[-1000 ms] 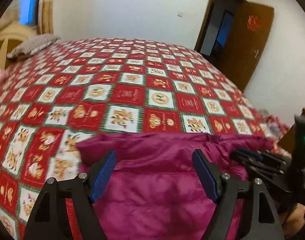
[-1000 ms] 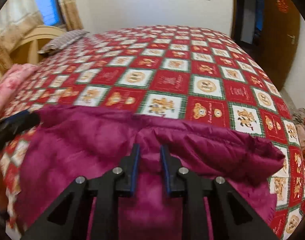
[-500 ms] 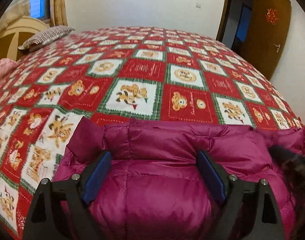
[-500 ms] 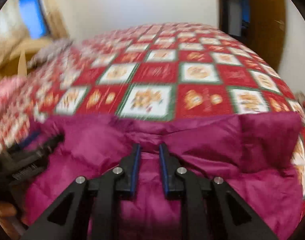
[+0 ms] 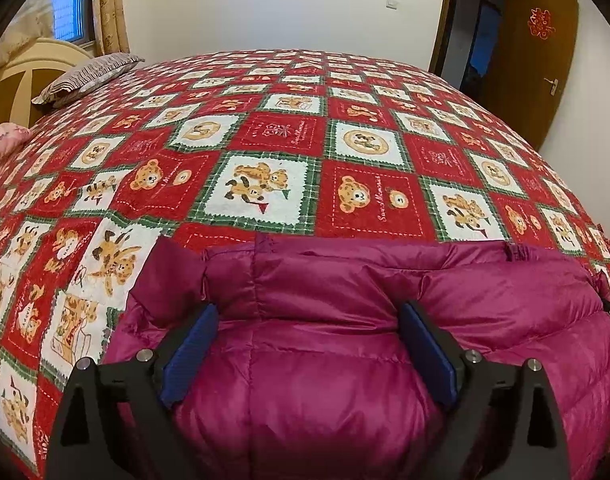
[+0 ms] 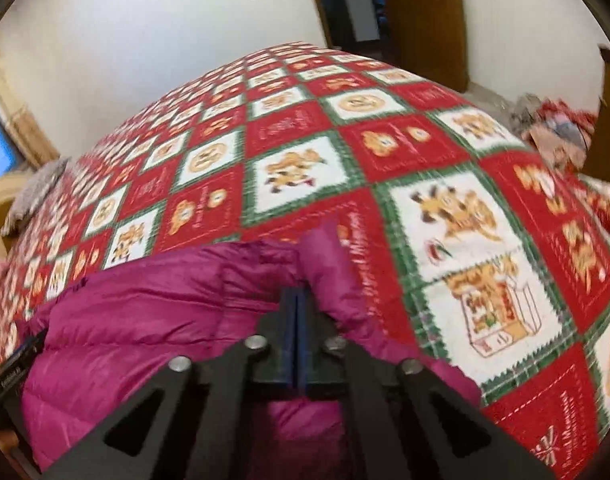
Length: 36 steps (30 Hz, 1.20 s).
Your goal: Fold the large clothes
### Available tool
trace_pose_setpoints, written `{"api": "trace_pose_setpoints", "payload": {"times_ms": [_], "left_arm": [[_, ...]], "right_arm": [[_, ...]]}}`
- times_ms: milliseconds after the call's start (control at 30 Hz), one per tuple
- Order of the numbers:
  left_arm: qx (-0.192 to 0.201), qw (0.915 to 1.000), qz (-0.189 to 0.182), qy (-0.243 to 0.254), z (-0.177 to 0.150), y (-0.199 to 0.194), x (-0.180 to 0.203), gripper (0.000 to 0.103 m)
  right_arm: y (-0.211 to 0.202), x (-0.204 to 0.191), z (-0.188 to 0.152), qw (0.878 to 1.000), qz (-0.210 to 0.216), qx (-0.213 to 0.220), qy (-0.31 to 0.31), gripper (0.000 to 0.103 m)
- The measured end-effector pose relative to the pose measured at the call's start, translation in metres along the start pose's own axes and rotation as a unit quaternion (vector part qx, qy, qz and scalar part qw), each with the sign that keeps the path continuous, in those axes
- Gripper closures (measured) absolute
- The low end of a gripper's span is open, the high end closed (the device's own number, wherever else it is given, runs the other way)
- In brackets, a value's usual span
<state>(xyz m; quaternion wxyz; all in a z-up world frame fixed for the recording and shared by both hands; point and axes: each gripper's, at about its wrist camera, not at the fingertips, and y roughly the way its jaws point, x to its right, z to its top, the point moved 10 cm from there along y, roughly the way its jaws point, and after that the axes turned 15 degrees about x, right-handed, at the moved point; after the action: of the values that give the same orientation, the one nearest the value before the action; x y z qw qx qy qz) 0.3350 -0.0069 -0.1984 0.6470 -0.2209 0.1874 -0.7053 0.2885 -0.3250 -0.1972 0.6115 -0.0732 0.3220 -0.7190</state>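
Magenta jacket (image 5: pixel 325 340) on teddy-bear quilt (image 5: pixel 289 136); pillow (image 5: pixel 89 76) far beyond.

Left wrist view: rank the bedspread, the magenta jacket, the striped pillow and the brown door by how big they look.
1. bedspread
2. magenta jacket, though nearness to the camera enlarges it
3. brown door
4. striped pillow

I am in a home bedroom: a wide bed (image 5: pixel 305 128) under a red teddy-bear patchwork quilt, a striped pillow (image 5: pixel 89 76) by the cream headboard (image 5: pixel 21 76), a curtained window (image 5: pixel 69 8), and a brown wooden door (image 5: pixel 533 52) standing open.
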Motion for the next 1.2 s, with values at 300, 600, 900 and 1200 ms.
{"api": "trace_pose_setpoints", "payload": {"times_ms": [300,600,900,1200], "left_arm": [[-0.013,0.9997,0.011,0.016,-0.001,0.002,0.0,0.008],[0.026,0.999,-0.008,0.035,0.004,-0.102,-0.048,0.008],[0.033,0.9979,0.019,-0.053,-0.041,-0.149,-0.106,0.008],[-0.013,0.9928,-0.015,-0.118,-0.088,-0.135,-0.091,0.008]], "right_arm": [[-0.002,-0.001,0.003,1.0,-0.014,-0.003,-0.016,0.103],[-0.114,-0.062,-0.007,0.993,0.041,0.055,-0.098,0.094],[-0.14,-0.155,-0.089,0.984,0.133,0.042,-0.115,0.094],[-0.119,-0.171,-0.131,0.983,0.135,0.014,-0.121,0.094]]}}
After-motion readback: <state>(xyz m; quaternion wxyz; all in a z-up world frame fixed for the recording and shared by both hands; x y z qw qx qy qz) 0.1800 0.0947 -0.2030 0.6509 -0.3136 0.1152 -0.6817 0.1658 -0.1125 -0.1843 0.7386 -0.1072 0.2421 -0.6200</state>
